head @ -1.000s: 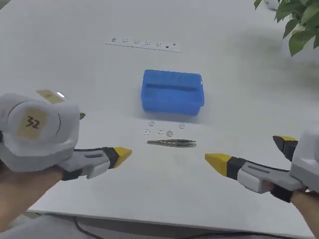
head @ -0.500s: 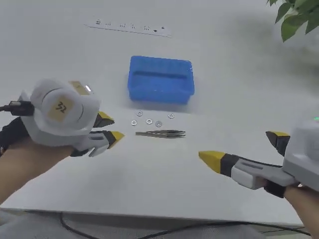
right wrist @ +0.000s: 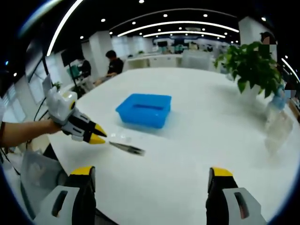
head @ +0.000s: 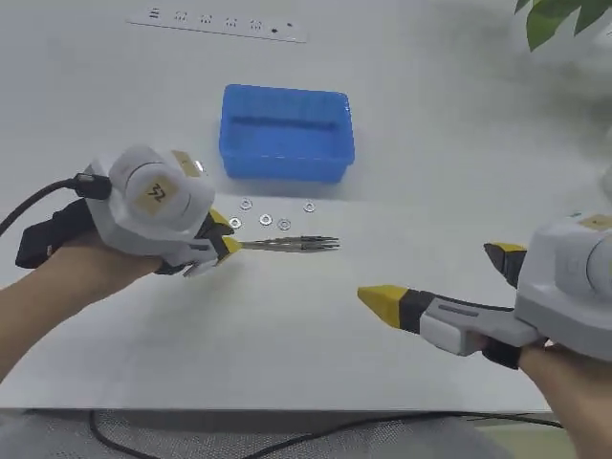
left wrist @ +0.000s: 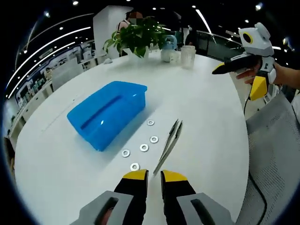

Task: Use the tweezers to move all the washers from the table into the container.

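Note:
The steel tweezers (head: 287, 245) (left wrist: 168, 143) (right wrist: 127, 148) lie flat on the white table. Several washers (head: 265, 220) (left wrist: 144, 147) are scattered just beyond them, in front of the blue container (head: 285, 134) (left wrist: 105, 112) (right wrist: 143, 109). My left gripper (head: 226, 245) (left wrist: 154, 176) (right wrist: 96, 136) sits low at the tweezers' rear end. Its jaws are a narrow gap apart and the tweezers' tip just reaches that gap. My right gripper (head: 435, 274) (right wrist: 151, 172) (left wrist: 236, 82) hovers wide open to the right, holding nothing, well away from the tweezers.
A white power strip (head: 215, 24) lies at the back of the table. A potted plant (head: 564, 14) (right wrist: 248, 63) and a plastic bottle (right wrist: 276, 126) stand on the right. A black cable (head: 38, 206) trails from the left gripper. The table's front edge (head: 287, 411) is close.
My left gripper has moved right and down to the tweezers' rear end, its jaws narrowing. The right gripper has held nearly still. The head camera has shifted, so the scene sits higher and further left.

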The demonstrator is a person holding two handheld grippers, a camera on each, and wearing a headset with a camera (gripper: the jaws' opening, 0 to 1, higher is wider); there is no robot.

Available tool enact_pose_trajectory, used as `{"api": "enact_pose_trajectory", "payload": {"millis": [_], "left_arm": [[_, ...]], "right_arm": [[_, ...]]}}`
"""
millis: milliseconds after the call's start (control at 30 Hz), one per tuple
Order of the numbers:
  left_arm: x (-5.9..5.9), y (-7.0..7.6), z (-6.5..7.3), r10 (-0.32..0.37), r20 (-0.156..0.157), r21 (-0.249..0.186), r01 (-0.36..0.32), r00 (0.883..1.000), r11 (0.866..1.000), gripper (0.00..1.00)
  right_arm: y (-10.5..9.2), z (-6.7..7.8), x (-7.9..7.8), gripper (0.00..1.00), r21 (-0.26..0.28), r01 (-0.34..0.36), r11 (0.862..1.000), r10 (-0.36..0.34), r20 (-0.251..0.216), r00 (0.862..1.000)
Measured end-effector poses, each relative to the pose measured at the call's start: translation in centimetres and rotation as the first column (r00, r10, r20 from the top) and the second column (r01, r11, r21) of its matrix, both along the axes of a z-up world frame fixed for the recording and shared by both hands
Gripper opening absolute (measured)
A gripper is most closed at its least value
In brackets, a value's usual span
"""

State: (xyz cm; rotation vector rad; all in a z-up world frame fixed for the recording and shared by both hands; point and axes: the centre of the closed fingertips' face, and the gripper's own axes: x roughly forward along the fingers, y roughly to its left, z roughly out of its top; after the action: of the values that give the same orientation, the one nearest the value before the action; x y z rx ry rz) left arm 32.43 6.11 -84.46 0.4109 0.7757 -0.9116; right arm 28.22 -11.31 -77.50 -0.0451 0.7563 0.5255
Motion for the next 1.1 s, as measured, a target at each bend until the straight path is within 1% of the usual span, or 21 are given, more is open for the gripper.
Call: {"api": "enact_pose_trajectory", "payload": {"millis": [67, 133, 167, 267, 333, 400, 467, 500, 533, 567, 600, 667, 700, 733, 767, 800, 900, 933, 1000, 1067, 1100], "left_arm": [[-0.1, -0.2, -0.4, -0.024, -0.008, 0.008, 0.024, 1.0, 1.0, 0.09], [-0.2, -0.5, -0.8, -0.04, -0.02, -0.001, 0.04, 0.999, 0.999, 0.09], [-0.2, -0.6, -0.9, -0.047, -0.022, 0.002, 0.047, 0.999, 0.999, 0.09], [-0.4, -0.8, -1.5, -0.098, -0.013, 0.04, 0.098, 0.995, 0.994, 0.09], [-0.3, -1.3, -1.5, -0.108, -0.001, 0.029, 0.108, 0.994, 0.994, 0.06], [-0.4, -1.6, -1.6, -0.125, 0.0, 0.021, 0.125, 0.992, 0.992, 0.03], [-0.5, -1.8, -1.6, -0.139, 0.001, 0.025, 0.139, 0.99, 0.99, 0.02], [-0.4, -1.8, -1.7, -0.145, 0.006, 0.031, 0.145, 0.989, 0.989, 0.0], [-0.5, -1.9, -1.7, -0.148, 0.007, 0.034, 0.148, 0.989, 0.988, 0.0], [-0.5, -2.0, -1.6, -0.16, 0.018, 0.036, 0.159, 0.987, 0.987, 0.0], [-0.6, -2.1, -1.6, -0.17, 0.021, 0.033, 0.169, 0.985, 0.985, 0.0], [-0.7, -2.2, -1.4, -0.164, 0.021, 0.028, 0.163, 0.986, 0.986, 0.0], [-0.8, -2.2, -1.2, -0.172, 0.025, 0.03, 0.171, 0.985, 0.985, 0.0], [-0.8, -2.3, -0.9, -0.177, 0.033, 0.031, 0.176, 0.984, 0.984, 0.0], [-0.8, -2.3, -0.6, -0.181, 0.046, 0.033, 0.179, 0.982, 0.983, 0.0], [-0.8, -2.4, 0.0, -0.182, 0.053, 0.029, 0.18, 0.982, 0.983, 0.0], [-0.8, -2.7, 1.4, -0.168, 0.062, 0.002, 0.168, 0.984, 0.986, 0.0], [-0.9, -2.8, 2.0, -0.167, 0.07, -0.002, 0.168, 0.983, 0.986, 0.0], [-0.9, -3.0, 2.9, -0.165, 0.087, -0.005, 0.166, 0.982, 0.986, 0.0], [-1.0, -3.2, 4.0, -0.159, 0.102, -0.02, 0.161, 0.982, 0.987, 0.0], [-1.2, -3.3, 4.5, -0.156, 0.104, -0.026, 0.159, 0.982, 0.987, 0.0]], "right_arm": [[0.0, 0.0, 0.0, 0.99, -0.003, -0.002, 1.0, 0.002, 0.0, 1.0], [-0.1, -0.1, 0.1, 0.99, -0.009, -0.006, 1.0, 0.006, -0.003, 1.0], [-0.2, -0.1, 0.1, 0.99, -0.01, -0.006, 1.0, 0.006, -0.003, 1.0], [-0.3, -0.1, 0.2, 0.99, -0.005, -0.003, 1.0, 0.003, -0.003, 1.0], [-0.4, -0.1, 0.2, 0.99, -0.01, -0.003, 1.0, 0.003, -0.005, 1.0], [-0.5, -0.1, 0.1, 0.99, -0.014, -0.008, 1.0, 0.008, -0.006, 1.0], [-0.4, 0.0, 0.0, 0.99, -0.013, -0.007, 1.0, 0.007, -0.003, 1.0], [-0.4, 0.0, 0.0, 0.99, -0.011, -0.008, 1.0, 0.008, -0.004, 1.0], [-0.4, 0.0, 0.0, 0.99, -0.011, -0.008, 1.0, 0.008, -0.004, 1.0], [-0.4, 0.1, 0.0, 0.99, -0.012, -0.008, 1.0, 0.008, -0.005, 1.0], [-0.4, 0.1, 0.0, 0.99, -0.014, -0.008, 1.0, 0.008, -0.004, 1.0], [-0.4, 0.3, 0.0, 0.99, -0.018, -0.01, 1.0, 0.01, 0.003, 1.0], [-0.4, 0.5, 0.1, 0.99, -0.02, -0.009, 1.0, 0.009, 0.01, 1.0], [-0.4, 0.8, 0.2, 0.99, -0.02, -0.006, 1.0, 0.006, 0.024, 1.0], [-0.4, 1.0, 0.2, 0.99, -0.018, -0.005, 1.0, 0.006, 0.028, 1.0], [-0.4, 1.2, 0.3, 0.99, -0.016, -0.004, 1.0, 0.004, 0.033, 0.999], [-0.2, 1.6, 0.3, 0.99, -0.007, -0.003, 1.0, 0.003, 0.046, 0.999], [-0.2, 1.6, 0.3, 0.99, -0.004, -0.003, 1.0, 0.003, 0.049, 0.999], [0.0, 1.7, 0.2, 0.99, 0.001, -0.005, 1.0, 0.005, 0.052, 0.999], [0.3, 1.9, 0.0, 0.99, 0.004, -0.01, 1.0, 0.01, 0.057, 0.998], [0.5, 1.9, -0.1, 0.99, 0.005, -0.014, 1.0, 0.014, 0.058, 0.998]]}}
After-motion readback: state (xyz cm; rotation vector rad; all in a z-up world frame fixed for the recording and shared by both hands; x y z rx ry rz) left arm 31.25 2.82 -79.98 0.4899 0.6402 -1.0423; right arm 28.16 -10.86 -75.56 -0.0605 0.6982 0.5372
